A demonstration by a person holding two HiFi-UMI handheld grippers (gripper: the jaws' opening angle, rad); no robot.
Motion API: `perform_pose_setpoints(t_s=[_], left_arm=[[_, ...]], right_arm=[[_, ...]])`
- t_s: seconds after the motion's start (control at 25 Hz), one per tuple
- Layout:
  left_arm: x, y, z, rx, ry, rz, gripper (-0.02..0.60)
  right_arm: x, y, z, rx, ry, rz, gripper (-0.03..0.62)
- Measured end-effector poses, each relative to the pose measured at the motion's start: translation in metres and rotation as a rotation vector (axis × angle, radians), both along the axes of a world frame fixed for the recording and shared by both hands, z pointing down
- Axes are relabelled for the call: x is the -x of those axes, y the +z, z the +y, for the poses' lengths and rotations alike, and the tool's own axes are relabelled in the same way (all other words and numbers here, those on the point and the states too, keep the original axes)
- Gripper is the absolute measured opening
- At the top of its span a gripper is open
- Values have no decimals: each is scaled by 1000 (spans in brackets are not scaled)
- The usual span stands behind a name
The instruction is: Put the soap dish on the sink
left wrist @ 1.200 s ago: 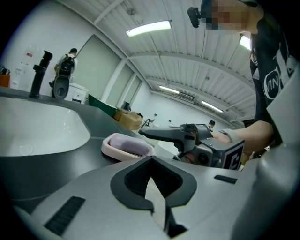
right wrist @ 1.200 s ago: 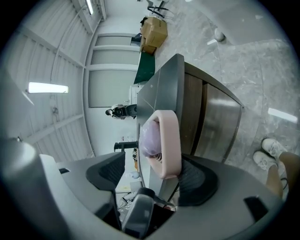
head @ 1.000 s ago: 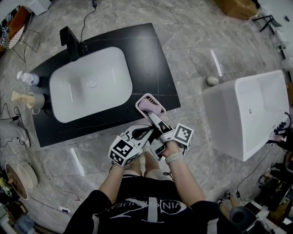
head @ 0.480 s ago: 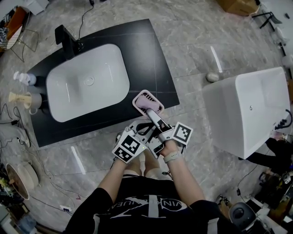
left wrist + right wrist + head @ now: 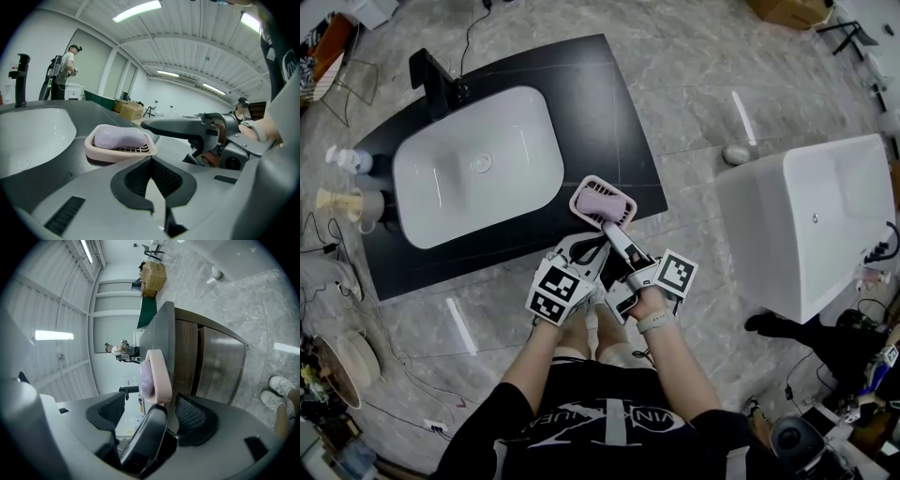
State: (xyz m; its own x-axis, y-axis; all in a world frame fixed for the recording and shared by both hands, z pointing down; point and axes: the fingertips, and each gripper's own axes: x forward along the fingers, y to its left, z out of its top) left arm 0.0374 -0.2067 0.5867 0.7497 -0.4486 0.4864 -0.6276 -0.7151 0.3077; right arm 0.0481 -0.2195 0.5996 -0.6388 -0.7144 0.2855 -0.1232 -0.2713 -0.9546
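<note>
A pink soap dish (image 5: 602, 202) with a purple soap bar (image 5: 119, 138) rests on the black countertop (image 5: 609, 103), near its front right edge and to the right of the white sink basin (image 5: 478, 164). My right gripper (image 5: 614, 234) is open; the near rim of the soap dish (image 5: 157, 376) stands between its two pads with a gap on each side. My left gripper (image 5: 586, 251) hovers just in front of the counter edge, beside the right one. In the left gripper view the left gripper (image 5: 152, 180) is shut on nothing, a little short of the soap dish (image 5: 121, 143).
A black faucet (image 5: 431, 80) stands at the basin's far left. Bottles (image 5: 342, 159) sit off the counter's left end. A white tub (image 5: 811, 220) stands to the right, with a small stone (image 5: 736, 153) on the marble floor. A person (image 5: 65, 70) stands far behind the counter.
The soap dish has shifted slightly further onto the countertop and turned more level. Both grippers stayed close behind it; the left one edged nearer.
</note>
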Motion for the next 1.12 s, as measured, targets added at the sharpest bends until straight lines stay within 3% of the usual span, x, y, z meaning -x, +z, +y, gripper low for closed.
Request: perform_pose_setpoints(t_s=[0.36,0.68,1.0,1.12], left_arm=[[-1,-3,-2,56,-60,74,14],[23,-16,2,21,-104,91,14],[71,-33,-7,-14,-228,87,14],[86,-41,-8,-32,-267,88,14]], right_arm=[[-4,-1,14,-43,-35,5,316],[-1,-8,20,-93,-74,2,312],[2,-28,17,-204,-165,119,77],[12,-50,9,-315,-205,130,50]])
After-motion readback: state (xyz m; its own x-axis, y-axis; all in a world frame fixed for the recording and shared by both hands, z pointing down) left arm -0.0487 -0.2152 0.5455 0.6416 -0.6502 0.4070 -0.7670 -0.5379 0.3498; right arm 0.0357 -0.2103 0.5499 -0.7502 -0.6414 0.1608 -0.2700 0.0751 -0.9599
